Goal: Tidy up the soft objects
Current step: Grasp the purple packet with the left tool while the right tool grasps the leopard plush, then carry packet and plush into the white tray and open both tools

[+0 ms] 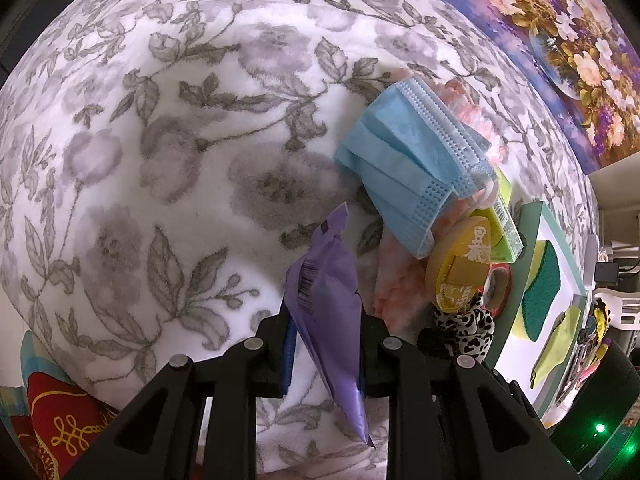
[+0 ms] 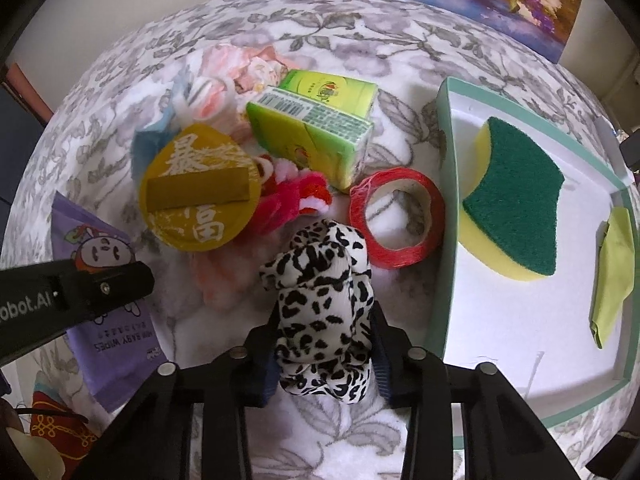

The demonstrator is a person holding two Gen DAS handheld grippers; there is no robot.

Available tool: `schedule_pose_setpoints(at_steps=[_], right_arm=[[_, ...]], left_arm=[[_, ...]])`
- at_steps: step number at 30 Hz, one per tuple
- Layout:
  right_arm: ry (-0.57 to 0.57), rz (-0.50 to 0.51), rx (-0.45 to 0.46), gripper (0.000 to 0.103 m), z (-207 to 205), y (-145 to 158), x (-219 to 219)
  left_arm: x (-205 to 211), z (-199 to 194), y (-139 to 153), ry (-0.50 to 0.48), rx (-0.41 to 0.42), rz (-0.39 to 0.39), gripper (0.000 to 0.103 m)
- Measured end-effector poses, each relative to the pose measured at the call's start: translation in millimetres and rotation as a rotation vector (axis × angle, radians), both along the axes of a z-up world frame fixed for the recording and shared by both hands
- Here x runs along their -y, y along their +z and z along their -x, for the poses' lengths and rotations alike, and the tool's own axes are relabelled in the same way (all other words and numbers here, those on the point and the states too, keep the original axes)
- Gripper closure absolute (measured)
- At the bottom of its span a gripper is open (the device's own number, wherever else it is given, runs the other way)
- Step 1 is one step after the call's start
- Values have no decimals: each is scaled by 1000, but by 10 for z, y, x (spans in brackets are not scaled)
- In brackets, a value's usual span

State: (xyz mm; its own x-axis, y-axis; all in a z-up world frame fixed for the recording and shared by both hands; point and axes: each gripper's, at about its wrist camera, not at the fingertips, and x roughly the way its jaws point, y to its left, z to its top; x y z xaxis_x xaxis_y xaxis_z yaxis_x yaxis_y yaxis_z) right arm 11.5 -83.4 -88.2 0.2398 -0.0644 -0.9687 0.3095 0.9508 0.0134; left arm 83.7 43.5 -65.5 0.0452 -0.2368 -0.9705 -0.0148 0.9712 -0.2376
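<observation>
My left gripper (image 1: 324, 332) is shut on a purple pack of baby wipes (image 1: 324, 300), which hangs tilted above the floral blanket (image 1: 180, 140). In the right wrist view the same pack (image 2: 116, 344) shows at the left under a black finger. My right gripper (image 2: 324, 320) points down with a black-and-white spotted soft cloth (image 2: 320, 264) bunched between its pads, which press on both sides of it. A blue face mask (image 1: 404, 152) lies on a pink cloth (image 2: 236, 64). A fluffy red-pink item (image 2: 296, 196) sits just beyond the spotted cloth.
A teal-rimmed white tray (image 2: 444, 160) at the right holds a green-and-yellow sponge (image 2: 516, 200) and a yellow-green cloth (image 2: 612, 264). A red tape roll (image 2: 396, 216), a green tissue box (image 2: 316, 128) and a round yellow lid (image 2: 200, 196) crowd the middle. A red embroidered pouch (image 1: 60, 420) lies at the near left.
</observation>
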Motion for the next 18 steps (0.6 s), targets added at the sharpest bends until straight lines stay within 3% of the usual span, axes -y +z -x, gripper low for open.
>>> schedule_pose_setpoints(at_steps=[7, 18], right_arm=[[-3, -8, 5, 73, 11, 29, 90], [-21, -12, 79, 76, 84, 390, 283]], left_arm=[[0, 3, 91, -3, 40, 0, 78], [-62, 27, 457, 8, 183, 15, 78]])
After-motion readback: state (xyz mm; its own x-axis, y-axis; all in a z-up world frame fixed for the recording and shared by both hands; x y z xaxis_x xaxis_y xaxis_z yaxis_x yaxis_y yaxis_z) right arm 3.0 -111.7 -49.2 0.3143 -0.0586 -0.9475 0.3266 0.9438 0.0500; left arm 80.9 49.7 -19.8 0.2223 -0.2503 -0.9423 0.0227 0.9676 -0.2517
